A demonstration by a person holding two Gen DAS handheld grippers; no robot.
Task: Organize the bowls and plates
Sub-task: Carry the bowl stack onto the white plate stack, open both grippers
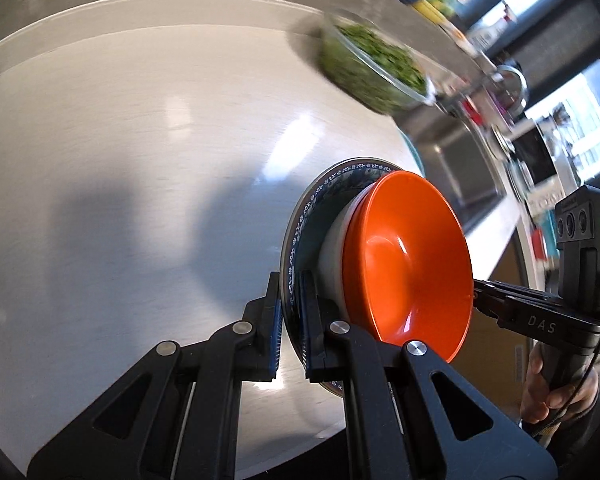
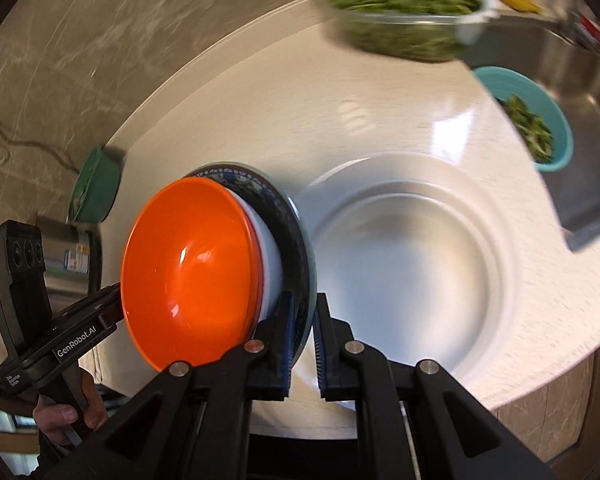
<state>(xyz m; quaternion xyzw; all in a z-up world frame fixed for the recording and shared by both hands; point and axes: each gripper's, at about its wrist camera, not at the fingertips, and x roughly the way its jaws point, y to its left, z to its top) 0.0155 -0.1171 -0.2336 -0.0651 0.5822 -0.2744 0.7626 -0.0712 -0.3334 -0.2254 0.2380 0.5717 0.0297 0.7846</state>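
Black fingers (image 1: pixel 292 320) of the left gripper pinch the blue patterned plate (image 1: pixel 300 224) rim; opposite, the right gripper (image 2: pixel 302 332) clamps it too; orange bowl (image 2: pixel 188 272) rides on top, above the desk (image 2: pixel 380 120); keep both sides level, lower squarely onto the white plate (image 2: pixel 496 264).

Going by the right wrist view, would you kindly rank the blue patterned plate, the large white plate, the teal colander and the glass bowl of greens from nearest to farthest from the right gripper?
1. Blue patterned plate: its rim is clamped in the right gripper.
2. Large white plate: on the counter just beyond, to the right.
3. Teal colander: farther right, in the sink.
4. Glass bowl of greens: top of view, farthest.
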